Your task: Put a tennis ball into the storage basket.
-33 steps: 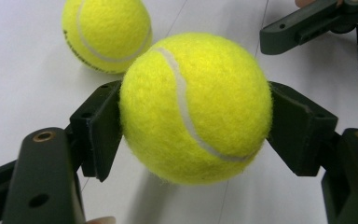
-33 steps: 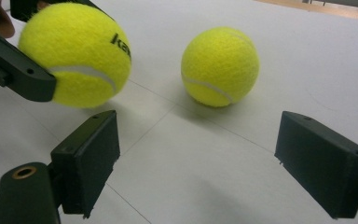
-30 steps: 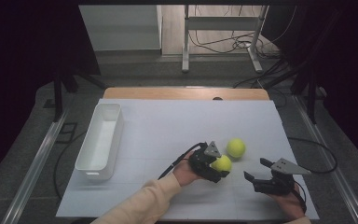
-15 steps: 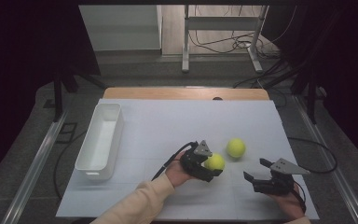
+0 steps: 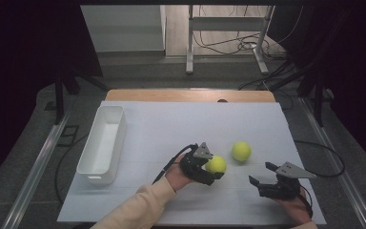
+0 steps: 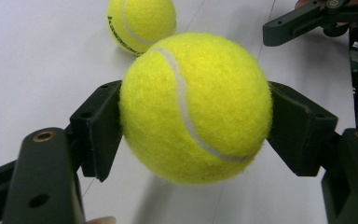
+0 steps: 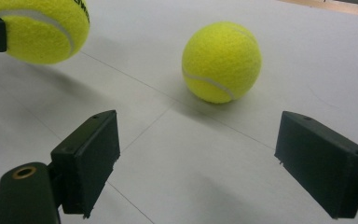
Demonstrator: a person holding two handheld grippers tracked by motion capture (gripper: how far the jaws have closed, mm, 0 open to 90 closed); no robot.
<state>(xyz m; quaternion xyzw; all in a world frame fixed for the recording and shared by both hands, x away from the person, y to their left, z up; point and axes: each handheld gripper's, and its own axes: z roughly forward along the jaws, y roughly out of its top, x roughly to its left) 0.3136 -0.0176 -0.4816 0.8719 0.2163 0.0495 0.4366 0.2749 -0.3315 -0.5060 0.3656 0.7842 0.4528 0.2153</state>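
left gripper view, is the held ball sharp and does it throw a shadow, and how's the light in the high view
Left gripper view: the held ball is sharp, its felt and seam clear, with a soft shadow on the table under it; the near fingers are a bit soft. High view: the white table top is evenly lit, its surroundings dark, detail coarse.

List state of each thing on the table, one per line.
Left tongs: shut on held ball.
Held ball: gripped, lifted off the mat.
Second ball: resting free on the mat.
Right tongs: open, nothing between them.
White bin: upright, looks empty.
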